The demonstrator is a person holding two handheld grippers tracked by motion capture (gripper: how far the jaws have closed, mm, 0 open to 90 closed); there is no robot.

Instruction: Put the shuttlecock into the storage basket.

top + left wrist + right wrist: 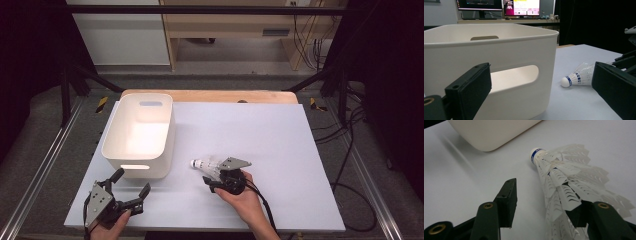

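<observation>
In the high view, the shuttlecock (204, 164) is lying on its side on the white table (280, 150), a little below the middle of the frame, with its cork pointing left toward the bin (140, 135). The bin is sitting in the left half of the frame, near the shuttlecock but not touching it.

The right gripper (220, 179) is resting just below and right of the shuttlecock, held by the right hand (245, 197) coming up from the bottom edge. In the right gripper view, its jaws are standing about half open, with the shuttlecock (564, 182) lying between them. The feather skirt is leaning against the jaw at the lower right of that frame, while the jaw at the lower left is standing clear of the feathers, with bare table showing in the gap. So the pads are not pinching it on both sides.

The left gripper (131, 181) is sitting in the lower left of the high view, held by the left hand (112, 227), just below the bin's near wall. Its jaws are spread wide and are holding nothing. In the left gripper view, the bin (499, 50) is looming across the left and middle of the frame, and the shuttlecock (577, 77) is lying at the right, beside the bin's corner.
</observation>
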